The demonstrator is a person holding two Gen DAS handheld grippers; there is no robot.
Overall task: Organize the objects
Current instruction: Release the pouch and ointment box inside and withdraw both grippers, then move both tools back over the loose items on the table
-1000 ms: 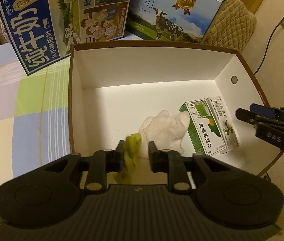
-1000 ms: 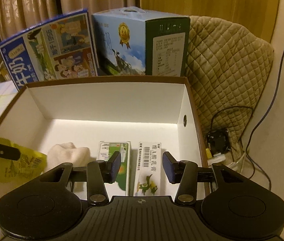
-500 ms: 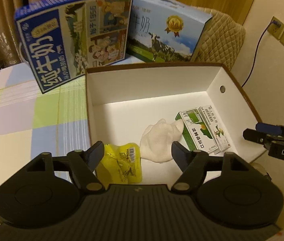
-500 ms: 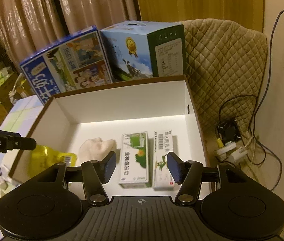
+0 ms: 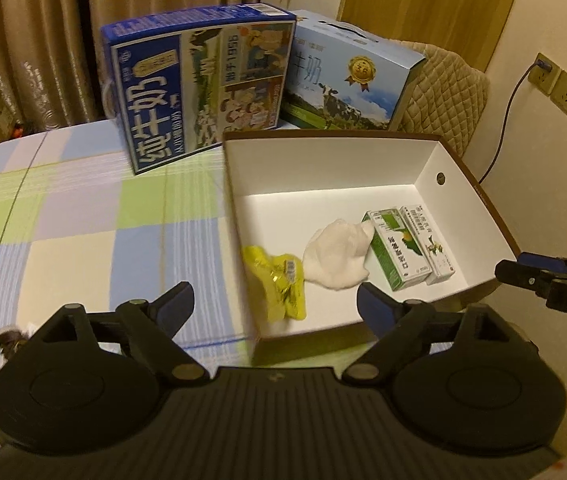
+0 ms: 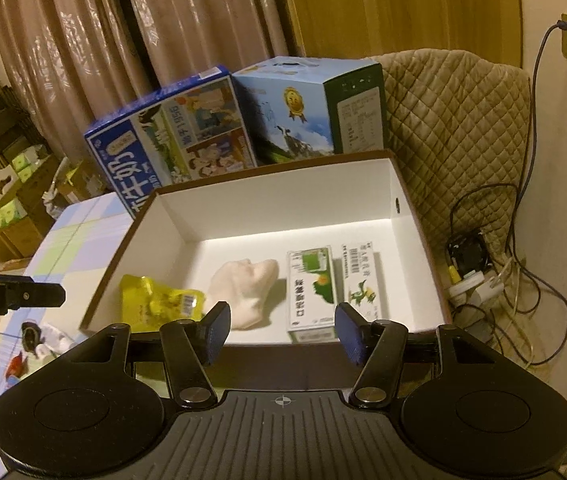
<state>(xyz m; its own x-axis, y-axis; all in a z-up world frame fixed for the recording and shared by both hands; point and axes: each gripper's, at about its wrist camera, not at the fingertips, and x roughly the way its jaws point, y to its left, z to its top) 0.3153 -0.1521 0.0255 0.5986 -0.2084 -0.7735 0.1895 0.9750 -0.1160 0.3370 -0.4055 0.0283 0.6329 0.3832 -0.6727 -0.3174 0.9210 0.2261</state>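
Note:
A white-lined brown box (image 5: 435, 152) (image 6: 187, 248) sits on the checked table. Inside lie a yellow packet (image 5: 279, 286) (image 6: 159, 304) at the near left, a white cloth (image 5: 339, 258) (image 6: 245, 286), a green carton (image 5: 397, 254) (image 6: 311, 284) and a white carton (image 5: 429, 242) (image 6: 361, 276). My left gripper (image 5: 273, 302) hangs open above the box's near left corner, empty. My right gripper (image 6: 281, 332) is open and empty over the box's near wall; it also shows at the right edge of the left wrist view (image 5: 539, 276).
Two milk cases, dark blue (image 5: 199, 88) (image 6: 171, 140) and light blue (image 5: 347, 76) (image 6: 307, 108), stand behind the box. A quilted cover (image 6: 455, 120) and cables (image 6: 495, 280) lie at the right. Small items (image 6: 35, 336) sit on the table (image 5: 83, 216) at the left.
My left gripper opened and let the yellow packet drop into the box, then drew back and up. The right gripper also rose and pulled back.

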